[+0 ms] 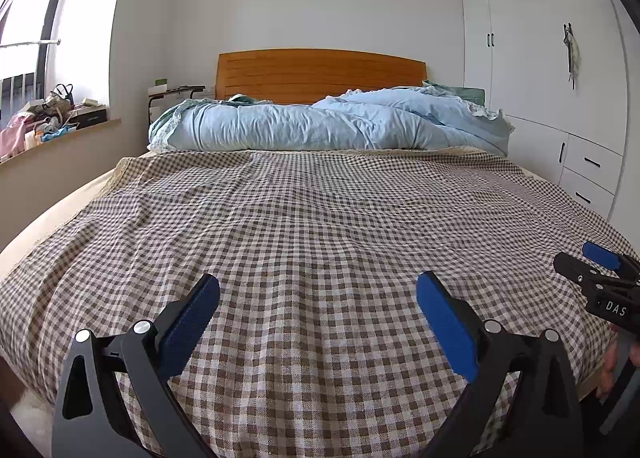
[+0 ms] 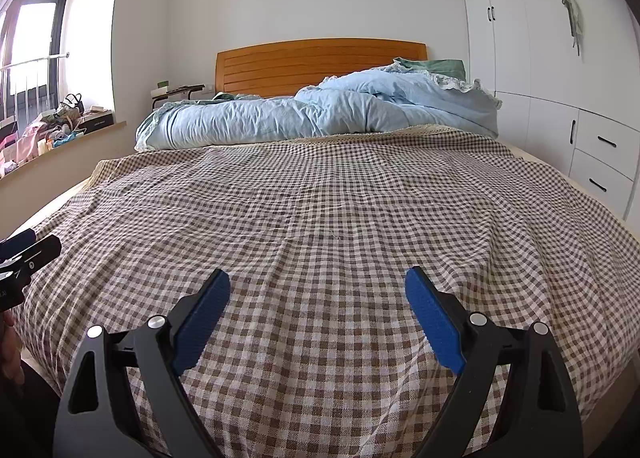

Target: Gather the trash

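Both the left hand-held gripper (image 1: 318, 290) and the right hand-held gripper (image 2: 317, 284) gape wide, empty, over the checkered bedspread (image 1: 320, 217), blue duvet (image 1: 320, 121) at twelve o'clock.

White walls; checkered bed (image 1: 312, 225), wooden headboard (image 1: 320, 73); white wardrobe (image 1: 532, 69) right; bright window (image 1: 24, 21) left.
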Available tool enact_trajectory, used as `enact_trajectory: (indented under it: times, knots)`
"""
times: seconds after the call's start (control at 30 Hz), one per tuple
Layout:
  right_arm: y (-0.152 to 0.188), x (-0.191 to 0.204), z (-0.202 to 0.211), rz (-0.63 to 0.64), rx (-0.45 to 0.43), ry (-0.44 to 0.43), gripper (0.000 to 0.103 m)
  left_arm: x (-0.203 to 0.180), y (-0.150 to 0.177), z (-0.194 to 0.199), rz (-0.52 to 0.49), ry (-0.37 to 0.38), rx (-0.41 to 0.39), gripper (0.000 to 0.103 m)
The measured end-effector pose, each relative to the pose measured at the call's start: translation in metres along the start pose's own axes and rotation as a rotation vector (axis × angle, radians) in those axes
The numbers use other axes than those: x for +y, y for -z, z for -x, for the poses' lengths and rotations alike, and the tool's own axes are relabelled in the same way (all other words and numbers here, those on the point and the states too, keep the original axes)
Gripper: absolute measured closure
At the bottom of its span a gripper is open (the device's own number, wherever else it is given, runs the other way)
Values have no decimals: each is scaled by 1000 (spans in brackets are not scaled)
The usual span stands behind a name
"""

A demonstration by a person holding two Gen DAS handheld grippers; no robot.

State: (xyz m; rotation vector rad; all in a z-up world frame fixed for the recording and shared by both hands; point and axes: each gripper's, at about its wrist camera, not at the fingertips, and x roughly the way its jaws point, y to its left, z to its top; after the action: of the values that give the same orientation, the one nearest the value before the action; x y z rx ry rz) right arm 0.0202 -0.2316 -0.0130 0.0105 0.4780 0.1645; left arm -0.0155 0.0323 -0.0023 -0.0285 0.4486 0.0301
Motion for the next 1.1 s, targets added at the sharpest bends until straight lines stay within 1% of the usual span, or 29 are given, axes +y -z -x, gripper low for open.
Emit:
enact_trajectory:
  times: [0.97, 1.1]
  knots:
    - [0, 0, -1, 1, 1, 1, 17, 0, 1, 1, 9, -1, -3, 8]
    - [0, -1, -1, 1, 1, 2, 17, -1, 1, 0, 0, 5, 11, 8]
